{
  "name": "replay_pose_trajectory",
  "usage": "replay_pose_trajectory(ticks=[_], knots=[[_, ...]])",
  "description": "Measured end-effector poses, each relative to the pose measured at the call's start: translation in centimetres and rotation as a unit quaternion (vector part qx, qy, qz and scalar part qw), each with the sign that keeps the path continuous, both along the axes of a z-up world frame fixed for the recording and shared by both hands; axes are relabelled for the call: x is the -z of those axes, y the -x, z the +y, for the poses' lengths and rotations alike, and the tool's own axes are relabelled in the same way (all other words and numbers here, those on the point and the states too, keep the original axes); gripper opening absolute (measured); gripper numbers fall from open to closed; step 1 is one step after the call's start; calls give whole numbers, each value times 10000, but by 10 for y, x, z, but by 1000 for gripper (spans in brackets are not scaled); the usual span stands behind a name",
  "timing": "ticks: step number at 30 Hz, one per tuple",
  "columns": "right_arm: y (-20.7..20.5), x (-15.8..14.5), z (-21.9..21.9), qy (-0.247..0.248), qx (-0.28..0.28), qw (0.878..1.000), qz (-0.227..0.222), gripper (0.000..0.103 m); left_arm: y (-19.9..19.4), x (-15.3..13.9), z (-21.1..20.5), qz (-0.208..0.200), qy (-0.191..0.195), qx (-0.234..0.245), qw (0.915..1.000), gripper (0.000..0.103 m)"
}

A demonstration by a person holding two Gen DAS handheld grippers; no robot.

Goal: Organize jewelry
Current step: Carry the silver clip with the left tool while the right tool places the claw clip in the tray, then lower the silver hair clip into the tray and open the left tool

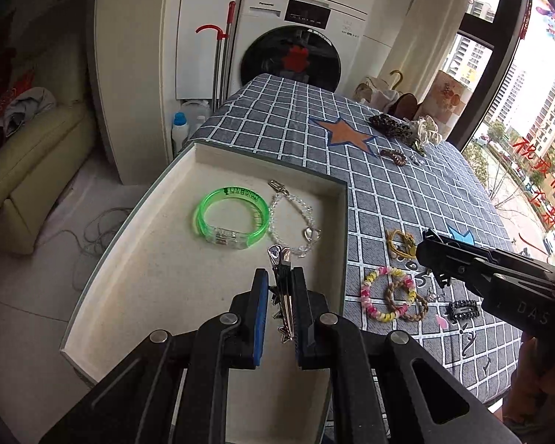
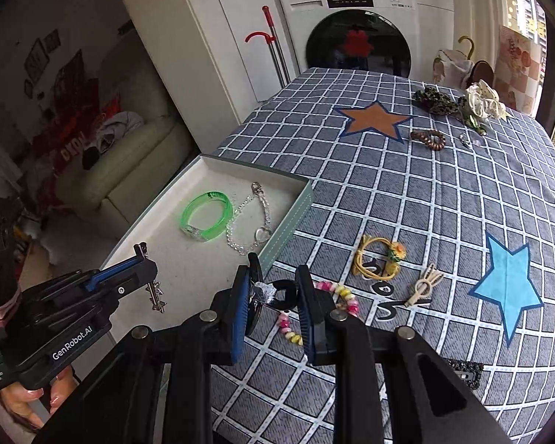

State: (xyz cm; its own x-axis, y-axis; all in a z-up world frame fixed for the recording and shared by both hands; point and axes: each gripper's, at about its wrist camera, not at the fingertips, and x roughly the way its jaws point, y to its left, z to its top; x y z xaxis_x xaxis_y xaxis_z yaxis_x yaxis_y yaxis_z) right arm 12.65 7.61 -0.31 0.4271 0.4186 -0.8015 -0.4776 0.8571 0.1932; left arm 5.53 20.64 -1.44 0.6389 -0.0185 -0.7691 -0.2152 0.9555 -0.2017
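Both grippers angle downward: left gripper clamps hair clip, apparently above tray.

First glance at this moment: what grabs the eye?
The green bangle glows in the tray, beside a clear bead bracelet. The left gripper holds a metal hair clip over the tray; the right gripper holds a black ring above the checked cloth.

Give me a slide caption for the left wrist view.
Left gripper carrying a silver hair clip over the tray.
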Motion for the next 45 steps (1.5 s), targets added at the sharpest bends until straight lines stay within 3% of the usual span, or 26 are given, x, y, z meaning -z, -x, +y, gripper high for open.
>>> replay_pose_trajectory(ticks=[8,16,27,36,39,41,43,45], knots=[[-22,25,63,215,-470,9984,233,26,-18,30,43,498,74,-154,9986,19],[-54,57,88,532,-475,9963,488,26,-44,57,63,965,213,-196,9949,19],[-93,85,96,655,-257,9957,600,26,-80,67,61,1090,-271,-219,9934,19],[-91,90,105,802,-373,9946,545,27,-83,67,57,1166,-497,-294,9915,19],[-91,89,104,745,-379,9947,601,33,-81,66,57,1177,-527,-339,9911,19],[-90,87,103,647,-392,9952,620,43,-79,65,57,1167,-569,-364,9909,19],[-88,82,103,599,-379,9960,547,61,-78,63,56,1147,-633,-392,9906,19],[-85,76,101,536,-366,9967,479,62,-77,61,56,1131,-632,-422,9907,19]])
